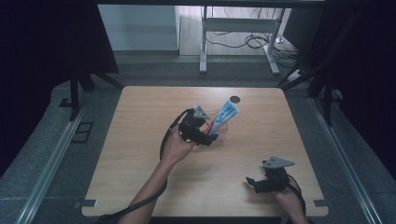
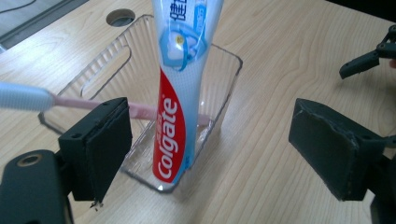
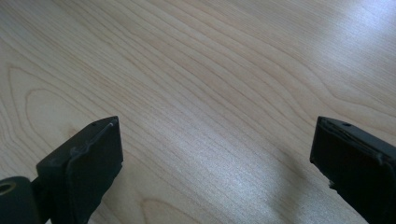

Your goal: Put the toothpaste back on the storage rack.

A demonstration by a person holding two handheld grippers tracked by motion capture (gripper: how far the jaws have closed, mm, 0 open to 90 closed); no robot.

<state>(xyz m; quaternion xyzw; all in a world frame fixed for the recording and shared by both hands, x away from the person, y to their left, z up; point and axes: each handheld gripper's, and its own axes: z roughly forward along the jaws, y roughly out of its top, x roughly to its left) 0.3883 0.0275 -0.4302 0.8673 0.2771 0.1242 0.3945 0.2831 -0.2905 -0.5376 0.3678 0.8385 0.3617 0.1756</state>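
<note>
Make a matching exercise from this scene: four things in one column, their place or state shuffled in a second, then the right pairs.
1. toothpaste tube
2. toothbrush
3. left gripper
4. right gripper

a. open over bare wood
b. standing tilted in the clear container
c. lying across the container's rim
d. open, facing the container

Pairs: 1-b, 2-c, 3-d, 4-a

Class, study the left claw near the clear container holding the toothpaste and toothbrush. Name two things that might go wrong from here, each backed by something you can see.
1. The toothpaste tube stands tall and leans out of the shallow clear container; a nudge from the open left claw may tip it out.
2. The toothbrush lies across the container's rim, past the claw's near jaw, so closing might catch it and drag the light container across the table.
</note>
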